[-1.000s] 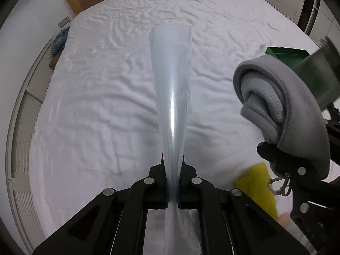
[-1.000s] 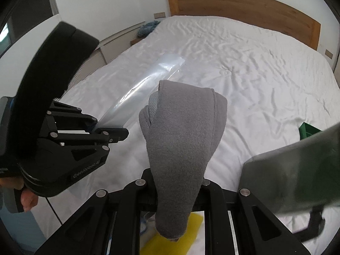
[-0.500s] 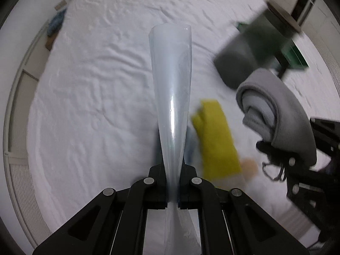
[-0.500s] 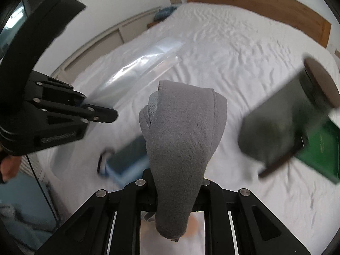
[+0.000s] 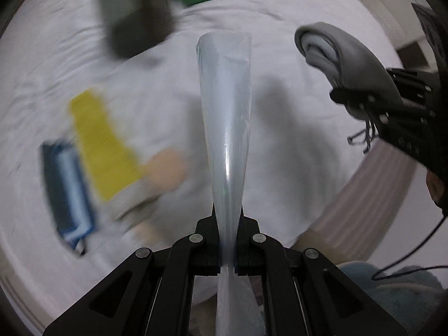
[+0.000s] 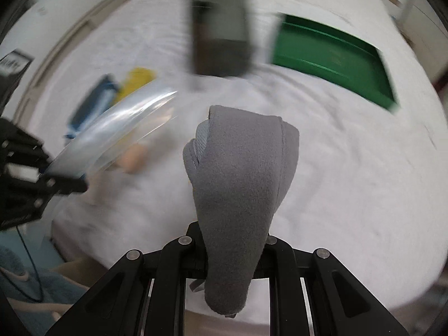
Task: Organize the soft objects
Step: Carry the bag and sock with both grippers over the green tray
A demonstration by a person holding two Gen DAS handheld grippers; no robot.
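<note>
Bedsheet [image 5: 294, 140] below us, blurred. Left wrist view: our left gripper [image 5: 227, 247] pinches a clear plastic bag [image 5: 225, 106]. Right wrist view: our right gripper [image 6: 233, 242] clamps a rolled grey cloth [image 6: 240, 173] above the sheet, green tray [image 6: 336, 56] beyond.

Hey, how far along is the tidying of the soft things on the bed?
Nothing looks put away: the green bin seems empty. In hand: the left gripper pinches a clear plastic bag; the right gripper clamps a rolled grey sock. Left: bagging it, plus the yellow item and blue item.
</note>
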